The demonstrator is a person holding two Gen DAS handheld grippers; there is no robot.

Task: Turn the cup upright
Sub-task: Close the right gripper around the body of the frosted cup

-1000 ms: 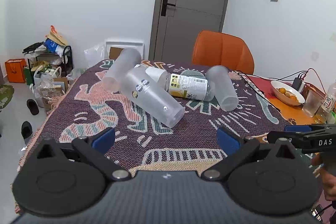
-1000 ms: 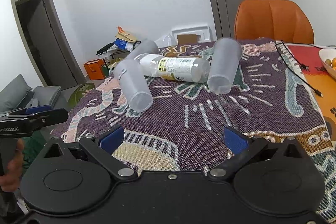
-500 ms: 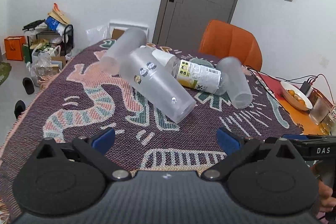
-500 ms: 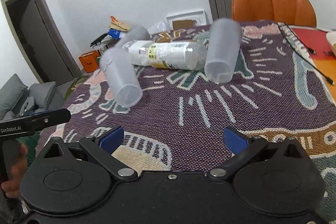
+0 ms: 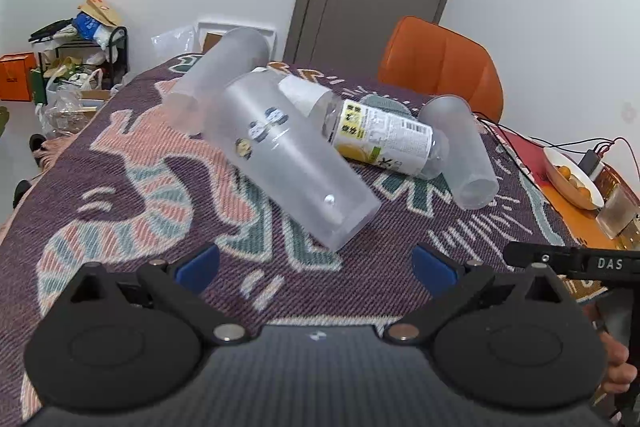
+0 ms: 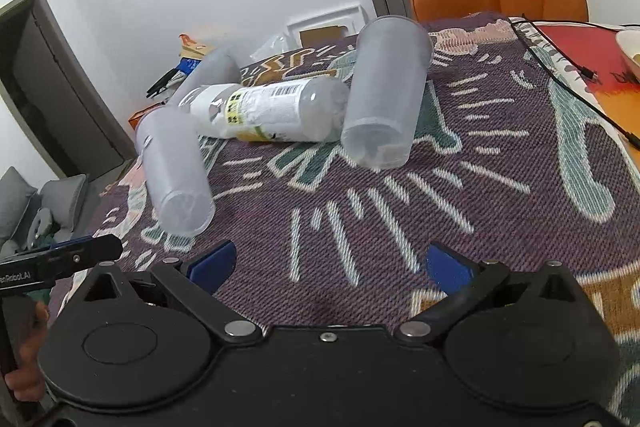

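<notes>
Three frosted plastic cups lie on their sides on the patterned tablecloth. The nearest cup (image 5: 292, 163) has small stickers and points its base toward my left gripper (image 5: 316, 267), which is open and empty just short of it. It shows in the right wrist view (image 6: 174, 171) at the left. A second cup (image 6: 382, 95) lies ahead of my open, empty right gripper (image 6: 332, 263), base toward me; it also shows in the left wrist view (image 5: 460, 151). The third cup (image 5: 220, 79) lies at the far left.
A clear labelled bottle (image 5: 380, 137) lies on its side between the cups. An orange chair (image 5: 440, 67) stands at the far edge. A bowl of fruit (image 5: 572, 179), a glass (image 5: 618, 215) and cables (image 6: 572, 75) sit at the right.
Both grippers have moved forward and closer to the cups, which now look larger. The cups and bottle have not moved. Both grippers stay open.
</notes>
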